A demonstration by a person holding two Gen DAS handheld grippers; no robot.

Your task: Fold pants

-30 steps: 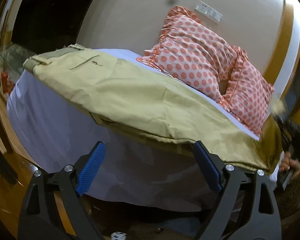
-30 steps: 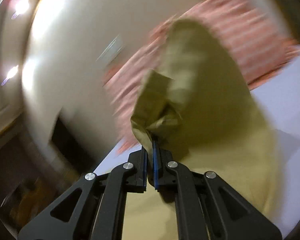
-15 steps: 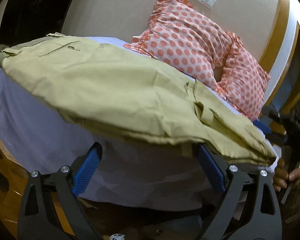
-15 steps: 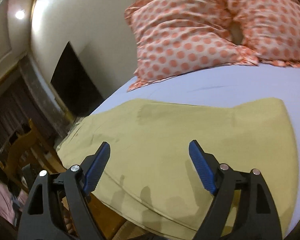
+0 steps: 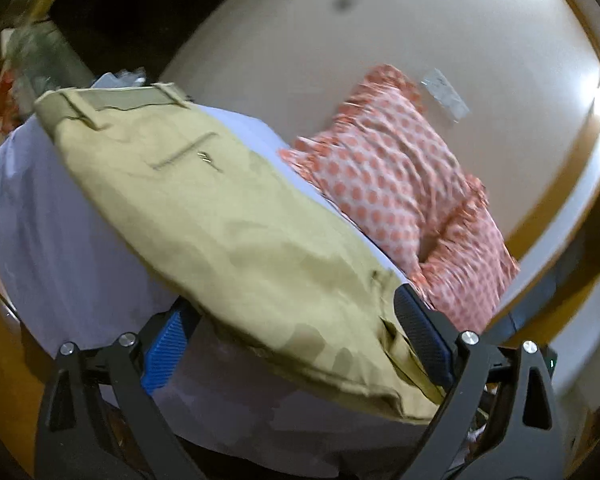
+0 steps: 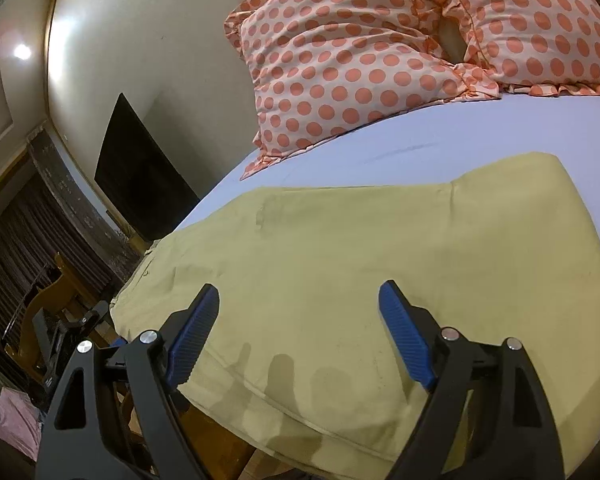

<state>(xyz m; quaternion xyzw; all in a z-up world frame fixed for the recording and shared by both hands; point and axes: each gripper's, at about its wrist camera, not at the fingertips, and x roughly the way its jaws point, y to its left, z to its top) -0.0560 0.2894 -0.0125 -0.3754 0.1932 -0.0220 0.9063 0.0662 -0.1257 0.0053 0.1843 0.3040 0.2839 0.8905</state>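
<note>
Khaki pants (image 5: 228, 240) lie folded along the near edge of a bed with a pale lilac sheet (image 5: 40, 216). The waistband and a back pocket are at the far left in the left wrist view. My left gripper (image 5: 292, 328) is open, with the near edge of the pants between its blue pads. In the right wrist view the pants (image 6: 380, 264) lie flat and my right gripper (image 6: 300, 332) is open and empty just above their near edge.
Two orange polka-dot pillows (image 6: 380, 52) lean against the wall at the head of the bed; they also show in the left wrist view (image 5: 400, 184). The sheet (image 6: 460, 132) is bare beyond the pants. A dark screen (image 6: 140, 176) and wooden furniture (image 6: 56, 300) stand left of the bed.
One second ago my right gripper was shut on a lifted pant end; it has laid it down, opened and pulled back. The left gripper has moved closer to the pants' edge.
</note>
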